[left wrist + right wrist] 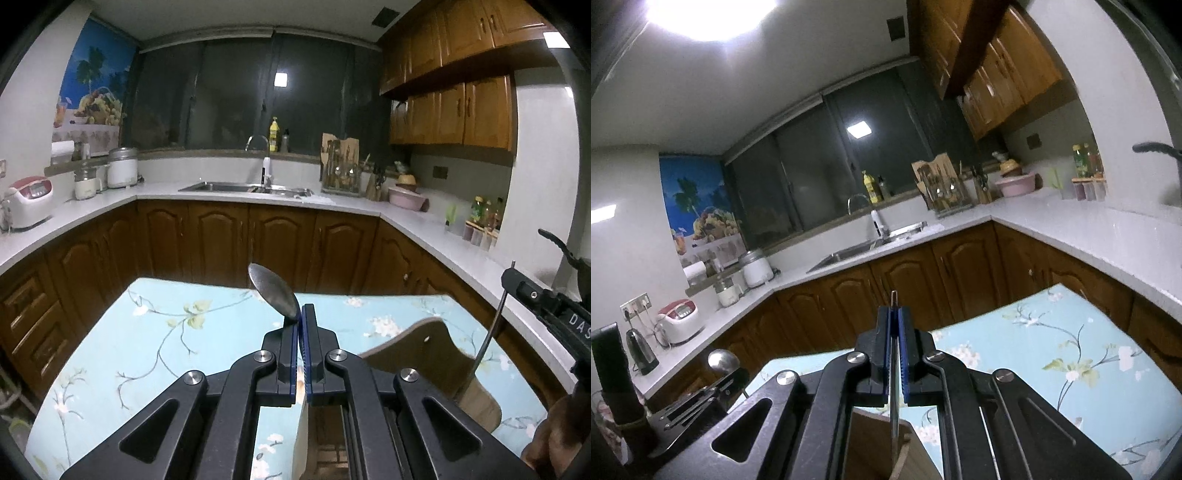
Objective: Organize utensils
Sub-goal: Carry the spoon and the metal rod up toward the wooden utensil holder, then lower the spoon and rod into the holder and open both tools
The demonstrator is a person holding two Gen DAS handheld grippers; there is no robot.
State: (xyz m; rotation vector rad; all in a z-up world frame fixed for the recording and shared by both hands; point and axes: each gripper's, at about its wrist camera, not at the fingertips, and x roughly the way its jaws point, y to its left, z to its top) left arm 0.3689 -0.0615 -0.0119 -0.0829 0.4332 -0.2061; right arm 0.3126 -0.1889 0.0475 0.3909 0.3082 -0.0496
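We see the left claw (300, 314) closed on a spoon (272, 290), whose bowl rises past the fingertips and leans up and to the left, with the handle pinched between the blue pads. Below and to the right of this claw sits a wooden holder (436, 354) on the bench (147, 350), which is covered in a light blue floral cloth. Farther right, the right claw (894, 310) comes into the left view as a black body, and a thin metal utensil (487, 332) hangs from it down toward the holder. In the right view that claw is clamped on the same slim utensil (894, 369), its tip poking just above the fingertips and its shaft running down between the pads toward the holder's wooden rim (879, 443) directly beneath. We cannot tell what kind of utensil it is. To the left of the right claw, the spoon's bowl (722, 360) shows above the other gripper.
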